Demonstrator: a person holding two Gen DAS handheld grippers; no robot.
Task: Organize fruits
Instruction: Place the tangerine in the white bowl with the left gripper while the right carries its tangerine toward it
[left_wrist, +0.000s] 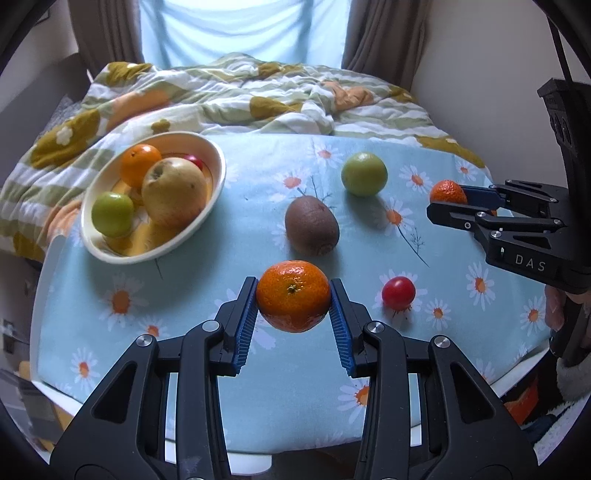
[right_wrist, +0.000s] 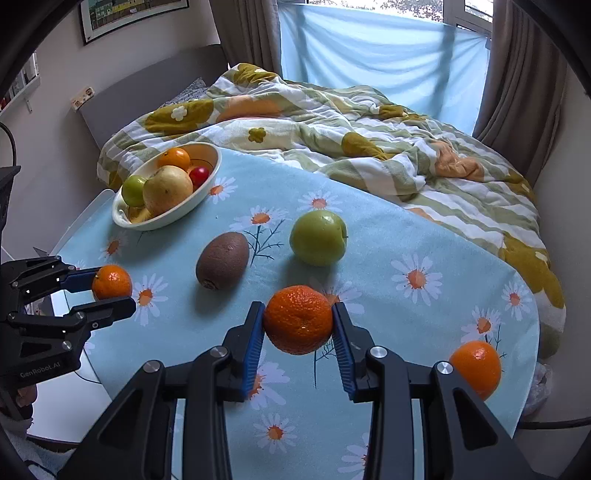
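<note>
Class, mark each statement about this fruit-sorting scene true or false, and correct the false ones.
1. The left gripper is shut on a smooth orange mandarin. True.
2. The right gripper is open, holding nothing. False: it is shut on a bumpy orange mandarin.
3. The brown fuzzy kiwi lies in the cream oval bowl. False: it lies on the daisy-print blue tablecloth.
4. A large yellow apple sits in the bowl. True.
5. The small red tomato lies on the tablecloth. True.
</note>
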